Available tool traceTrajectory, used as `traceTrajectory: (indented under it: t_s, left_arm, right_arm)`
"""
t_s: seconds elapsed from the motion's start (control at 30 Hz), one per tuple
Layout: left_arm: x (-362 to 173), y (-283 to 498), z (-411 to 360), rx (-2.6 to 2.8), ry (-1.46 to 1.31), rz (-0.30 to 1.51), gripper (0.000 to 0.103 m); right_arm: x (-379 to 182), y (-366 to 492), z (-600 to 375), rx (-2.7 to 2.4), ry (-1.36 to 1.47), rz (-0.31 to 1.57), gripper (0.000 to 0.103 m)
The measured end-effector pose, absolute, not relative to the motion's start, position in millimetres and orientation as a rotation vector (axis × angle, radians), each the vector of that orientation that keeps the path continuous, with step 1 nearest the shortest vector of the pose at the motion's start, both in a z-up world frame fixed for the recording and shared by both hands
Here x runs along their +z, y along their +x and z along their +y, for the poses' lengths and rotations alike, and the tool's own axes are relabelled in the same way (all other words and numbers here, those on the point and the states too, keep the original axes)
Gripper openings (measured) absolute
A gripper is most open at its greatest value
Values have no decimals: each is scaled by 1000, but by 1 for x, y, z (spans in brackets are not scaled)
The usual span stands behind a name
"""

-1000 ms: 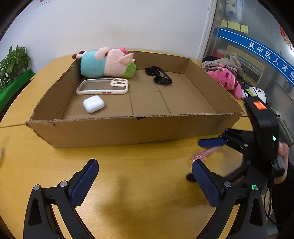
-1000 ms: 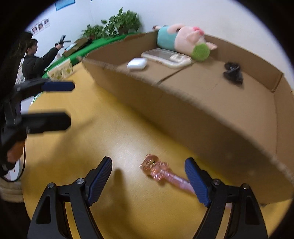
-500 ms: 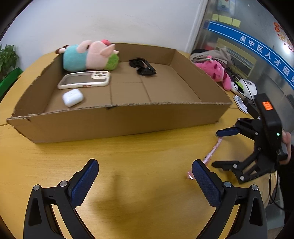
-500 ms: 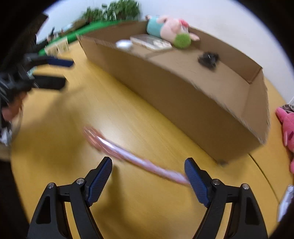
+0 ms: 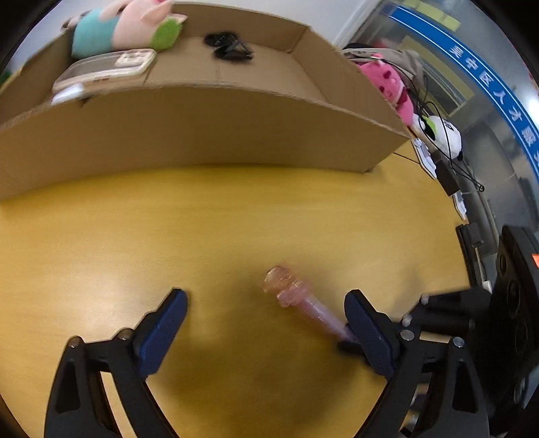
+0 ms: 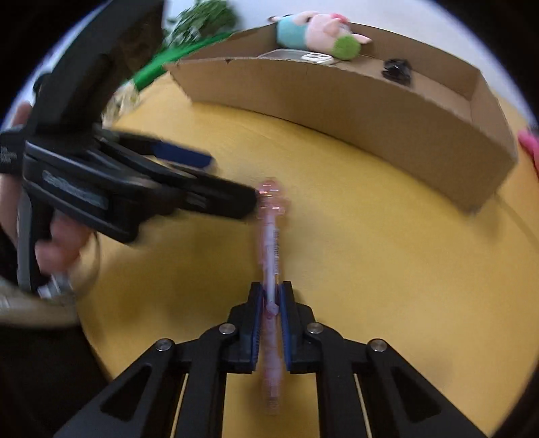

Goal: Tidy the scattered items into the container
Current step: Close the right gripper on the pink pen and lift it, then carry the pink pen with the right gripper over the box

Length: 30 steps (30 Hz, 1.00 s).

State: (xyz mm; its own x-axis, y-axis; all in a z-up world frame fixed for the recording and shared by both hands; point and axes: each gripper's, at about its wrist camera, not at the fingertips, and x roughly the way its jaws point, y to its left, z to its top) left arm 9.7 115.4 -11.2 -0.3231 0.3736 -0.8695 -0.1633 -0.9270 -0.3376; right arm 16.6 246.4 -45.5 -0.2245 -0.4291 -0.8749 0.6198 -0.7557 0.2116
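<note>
Bare table (image 5: 101, 242) ahead; box (image 5: 202, 128) wall beyond.
Right gripper (image 6: 270, 305) pinches blurred pink pen (image 6: 271, 242); left gripper (image 5: 266, 332) spread wide.

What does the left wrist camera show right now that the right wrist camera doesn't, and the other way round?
Only the left wrist view shows the open left gripper from behind, the white earbud case in the cardboard box, and a pink plush beside it. Only the right wrist view shows the right gripper shut on the pink pen and a green plant. Both show the pen, box, pig plush, phone case and sunglasses.
</note>
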Motion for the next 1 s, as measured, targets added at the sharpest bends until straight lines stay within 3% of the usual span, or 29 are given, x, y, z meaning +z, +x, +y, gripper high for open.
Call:
traceTrajectory:
  t_s: [0.13, 0.17, 0.2, 0.23, 0.37, 0.67, 1.0]
  left_arm:
    - [-10, 6, 131, 2273, -1598, -241, 82]
    - [-10, 6, 135, 2274, -1600, -227, 73]
    - [-9, 6, 138, 2270, -1602, -217, 53]
    - [-9, 5, 141, 2250, -1610, -219, 42]
    - [-11, 3, 145, 2247, -1640, -216, 20]
    - [-2, 5, 130, 2271, -1628, -340, 16]
    - [77, 3, 116, 2403, -1414, -327, 9]
  right_arm:
    - [-47, 18, 257, -2108, 1390, 38, 9]
    - [-47, 19, 258, -2124, 1391, 13, 9]
    - [-47, 20, 259, -2139, 1389, -7, 9]
    - [-47, 21, 260, -2160, 1384, -39, 9]
    - [-48, 25, 264, -2202, 1361, -167, 10]
    - [-41, 32, 266, -2195, 1312, -198, 11]
    - [6, 20, 248, -2206, 1146, -233, 12]
